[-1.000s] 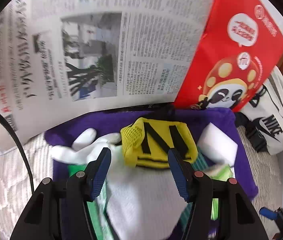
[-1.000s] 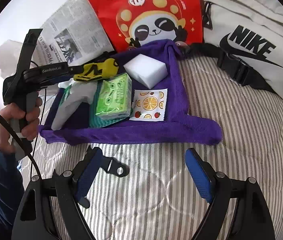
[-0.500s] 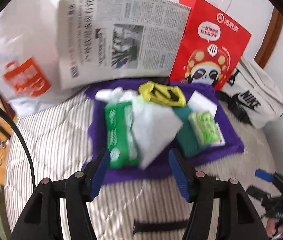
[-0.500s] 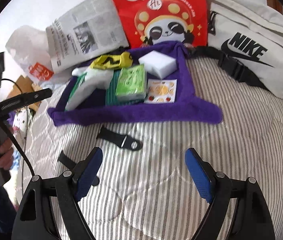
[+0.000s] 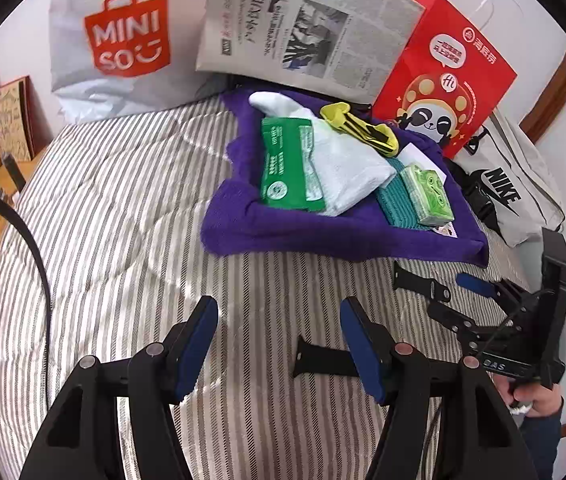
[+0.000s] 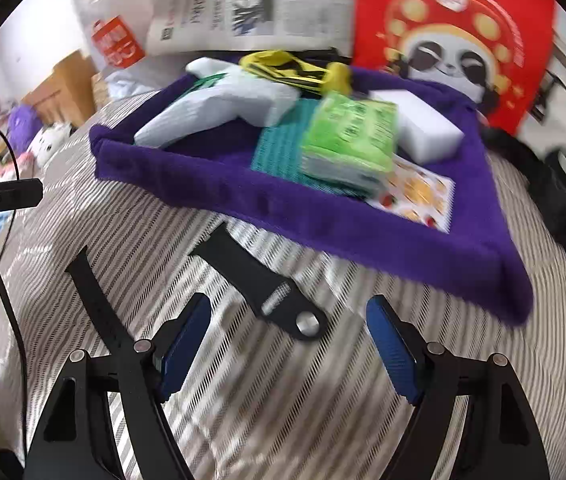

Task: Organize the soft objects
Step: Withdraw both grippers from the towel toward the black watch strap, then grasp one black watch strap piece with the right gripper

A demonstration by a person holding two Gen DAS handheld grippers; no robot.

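Both tools, left (image 5: 279,344) and right (image 6: 287,344), released above 2 black straps (image 6: 259,288).

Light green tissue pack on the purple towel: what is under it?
The light green tissue pack rests on a teal cloth and overlaps a fruit-print sheet, all on the purple towel. Whatever lies beneath its middle is covered.
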